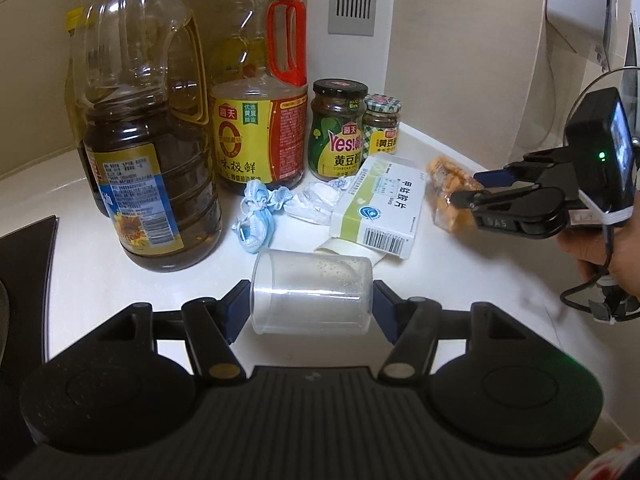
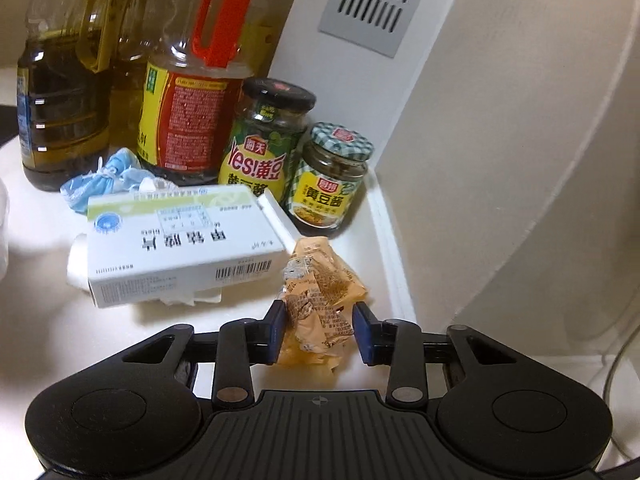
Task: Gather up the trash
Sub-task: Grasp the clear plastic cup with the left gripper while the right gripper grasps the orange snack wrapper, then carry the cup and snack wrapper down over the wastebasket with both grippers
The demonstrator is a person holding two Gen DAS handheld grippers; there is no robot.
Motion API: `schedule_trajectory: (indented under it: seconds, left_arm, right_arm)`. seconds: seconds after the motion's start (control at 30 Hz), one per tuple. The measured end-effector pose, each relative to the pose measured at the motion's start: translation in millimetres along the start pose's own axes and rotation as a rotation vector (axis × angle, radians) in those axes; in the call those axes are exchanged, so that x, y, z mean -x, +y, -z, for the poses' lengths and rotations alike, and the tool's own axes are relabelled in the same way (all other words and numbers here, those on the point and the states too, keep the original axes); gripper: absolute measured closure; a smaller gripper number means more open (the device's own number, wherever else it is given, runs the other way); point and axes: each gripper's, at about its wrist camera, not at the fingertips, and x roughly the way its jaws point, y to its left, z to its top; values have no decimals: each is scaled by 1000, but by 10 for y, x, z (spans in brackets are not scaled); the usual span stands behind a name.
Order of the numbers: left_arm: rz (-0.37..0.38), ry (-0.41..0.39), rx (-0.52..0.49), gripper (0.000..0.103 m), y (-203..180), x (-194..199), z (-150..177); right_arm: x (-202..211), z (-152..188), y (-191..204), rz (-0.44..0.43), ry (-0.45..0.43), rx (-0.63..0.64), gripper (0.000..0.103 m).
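Trash lies scattered on the white counter (image 1: pixel 100 280) ahead of both tongs: a crumpled orange wrapper (image 2: pixel 320 292) printed with small dark text, a white and green medicine box (image 2: pixel 180 240) with a barcode on its end, a balled blue face mask (image 1: pixel 256 216), a wad of white tissue (image 1: pixel 316 204) and a clear plastic cup (image 1: pixel 312 292) on its side. The cup sits crosswise between the left gripper (image 1: pixel 312 312) fingers, which press on its two ends and hold it. The right gripper (image 2: pixel 320 332) has its blue pads on either side of the wrapper's near end, with a slight gap showing at the right pad, so I cannot tell whether it has closed on it. The box rests just left of the wrapper, tilted over the tissue. Beyond them stand two sauce jars (image 2: pixel 332 180), a soy sauce bottle (image 1: pixel 256 120) with a red handle and oil bottles (image 1: pixel 152 140) farther left.
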Motion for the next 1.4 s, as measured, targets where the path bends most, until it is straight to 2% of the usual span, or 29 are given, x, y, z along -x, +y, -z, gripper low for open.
schedule_trajectory:
  seconds: [0.17, 0.47, 0.67, 0.9, 1.0, 1.2, 1.4]
  left_arm:
    - [12, 0, -6, 42, -76, -1, 8]
    - [28, 7, -13, 42, -282, 115, 109]
    - [8, 5, 4, 42, -480, 325, 241]
    - [-49, 19, 21, 42, -797, 659, 465]
    - [-48, 31, 19, 42, -902, 780, 586]
    - [32, 52, -22, 42, -1058, 902, 786]
    - [143, 64, -82, 42, -1095, 1051, 978]
  right_arm:
    - [226, 92, 6, 2, -19, -13, 79]
    - [914, 388, 38, -45, -58, -113, 80]
    - [1323, 683, -23, -104, -48, -192, 81]
    - [1609, 949, -86, -202, -53, -210, 81]
    - [1723, 1061, -69, -233, -48, -221, 81]
    - [2068, 1256, 74, -229, -26, -225, 81]
    - [2501, 1417, 339, -174, -4, -253, 81]
